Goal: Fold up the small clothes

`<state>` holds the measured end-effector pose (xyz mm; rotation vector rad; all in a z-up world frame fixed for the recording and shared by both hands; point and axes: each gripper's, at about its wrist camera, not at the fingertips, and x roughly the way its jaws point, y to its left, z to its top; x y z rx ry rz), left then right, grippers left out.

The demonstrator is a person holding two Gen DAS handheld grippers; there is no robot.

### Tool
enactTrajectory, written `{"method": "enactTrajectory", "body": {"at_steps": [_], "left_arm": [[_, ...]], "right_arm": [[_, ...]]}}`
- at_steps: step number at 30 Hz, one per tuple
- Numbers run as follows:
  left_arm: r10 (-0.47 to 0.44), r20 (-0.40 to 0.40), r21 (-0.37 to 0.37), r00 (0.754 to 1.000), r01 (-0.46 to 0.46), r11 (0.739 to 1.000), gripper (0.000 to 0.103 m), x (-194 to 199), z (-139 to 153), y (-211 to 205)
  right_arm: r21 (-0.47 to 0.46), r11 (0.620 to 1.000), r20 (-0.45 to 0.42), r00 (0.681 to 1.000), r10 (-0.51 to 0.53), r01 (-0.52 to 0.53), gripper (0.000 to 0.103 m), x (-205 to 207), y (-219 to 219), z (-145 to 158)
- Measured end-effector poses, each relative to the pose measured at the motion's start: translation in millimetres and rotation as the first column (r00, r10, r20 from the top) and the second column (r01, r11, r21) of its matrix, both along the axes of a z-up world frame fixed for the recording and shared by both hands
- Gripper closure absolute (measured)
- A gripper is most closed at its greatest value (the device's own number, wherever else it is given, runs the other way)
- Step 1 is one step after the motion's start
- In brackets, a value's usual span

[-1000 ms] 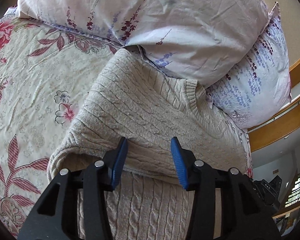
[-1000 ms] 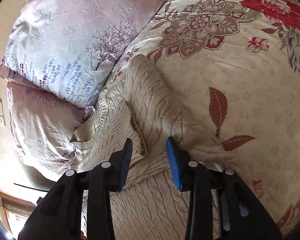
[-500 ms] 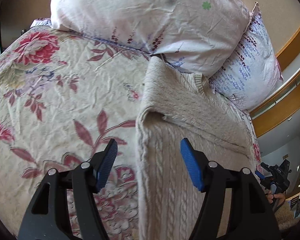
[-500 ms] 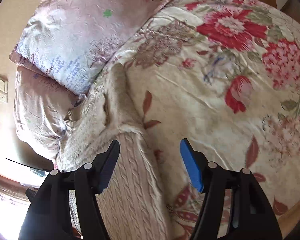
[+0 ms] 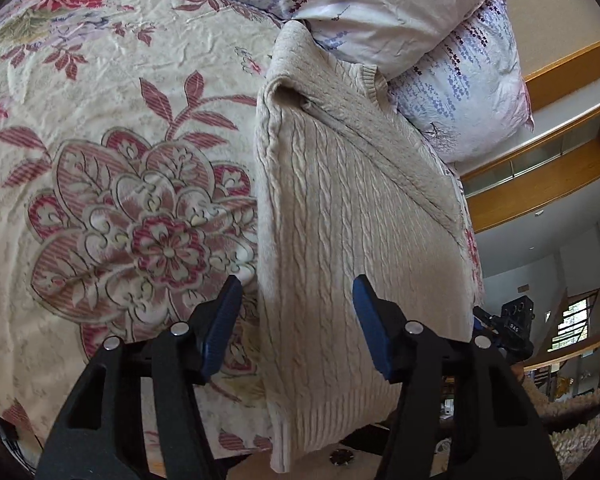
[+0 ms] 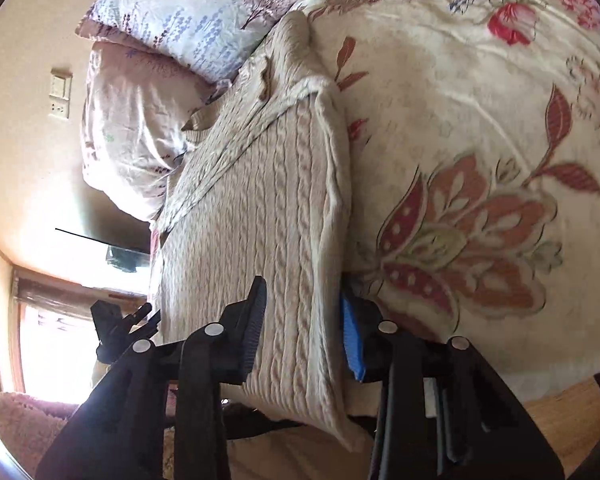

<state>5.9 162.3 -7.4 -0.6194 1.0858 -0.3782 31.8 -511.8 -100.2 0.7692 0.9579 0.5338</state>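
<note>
- The left wrist view sits low and close over the cream sweater (image 5: 340, 216), looking along it toward the pillows (image 5: 420, 32) at the upper right of the frame.
- The right wrist view is rolled sideways, with the pillows (image 6: 172, 40) at upper left.
- Both share the sweater (image 6: 260, 208), the pillows and the floral bedspread (image 5: 120, 140).

Home bedroom: bed (image 5: 100, 128) under floral bedspread; two patterned pillows (image 5: 400, 4) stacked at its head; wall switch plate (image 6: 61, 94) beside the pillows; wood trim beyond.

Sweater (image 5: 340, 208) on bed (image 5: 100, 140), top apparently touching pillows (image 5: 400, 12) behind.
</note>
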Motion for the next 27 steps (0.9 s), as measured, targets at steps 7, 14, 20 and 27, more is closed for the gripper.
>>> {"method": "enactTrajectory", "body": {"at_steps": [7, 14, 20, 27], "left_arm": [[-0.054, -0.056, -0.176, 0.997, 0.043, 0.983, 0.061, -32, -16, -18], [-0.067, -0.071, -0.194, 0.995, 0.053, 0.98, 0.07, -37, -19, -28], [-0.105, -0.078, -0.162, 0.991, 0.091, 0.983, 0.07, -32, -14, -32], [-0.142, -0.067, -0.204, 0.988, 0.125, 0.971, 0.097, -28, -14, -36]], "right_arm": [[0.118, 0.984, -0.016, 0.991, 0.133, -0.13, 0.071, -27, 24, -15], [0.196, 0.969, -0.013, 0.987, 0.158, -0.152, 0.072, -33, 33, -22], [0.163, 0.982, 0.005, 0.996, 0.094, -0.093, 0.091, -38, 30, -25], [0.16, 0.98, 0.101, 0.989, 0.104, -0.119, 0.095, -41, 36, -17]]}}
